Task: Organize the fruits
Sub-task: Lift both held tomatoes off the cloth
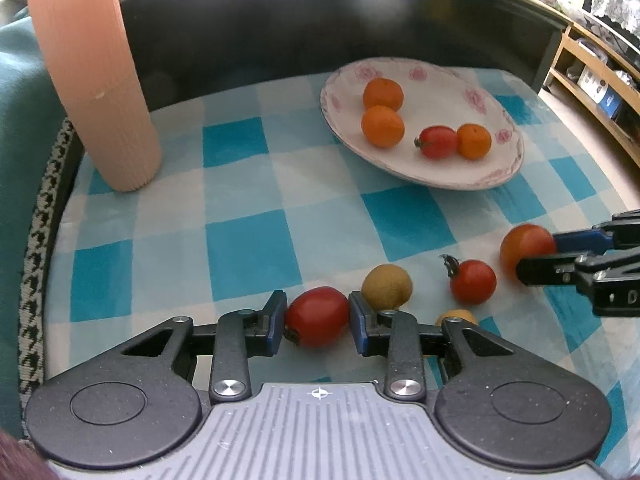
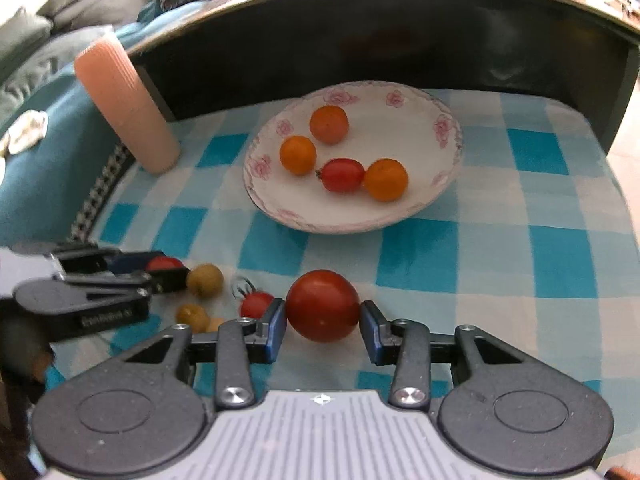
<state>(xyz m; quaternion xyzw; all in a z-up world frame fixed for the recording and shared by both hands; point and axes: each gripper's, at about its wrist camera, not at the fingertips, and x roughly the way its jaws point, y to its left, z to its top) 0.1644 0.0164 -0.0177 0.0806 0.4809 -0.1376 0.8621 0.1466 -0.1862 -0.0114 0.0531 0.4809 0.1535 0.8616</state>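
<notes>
Nearest, the left gripper [image 1: 317,320] pinches an oblong tomato [image 1: 317,316] and the right gripper [image 2: 323,318] brackets a round tomato [image 2: 323,306], its right pad showing a sliver of gap. Beside them lie a stemmed cherry tomato [image 1: 473,281] and a longan [image 1: 386,286]; another yellowish fruit [image 1: 456,315] is half hidden. Farther off, the floral plate [image 1: 496,120] holds three oranges and a tomato, with a ribbed pink cylinder [image 1: 96,80] left; gripper lettering is blurred.

Glossy smooth tomatoes [image 1: 317,316]; matt, speckled black plastic gripper [image 2: 323,325] arms; shiny glazed plate [image 2: 404,216] at twelve o'clock; soft checked cloth [image 1: 248,240]; ribbed matt cylinder [image 1: 90,76].
</notes>
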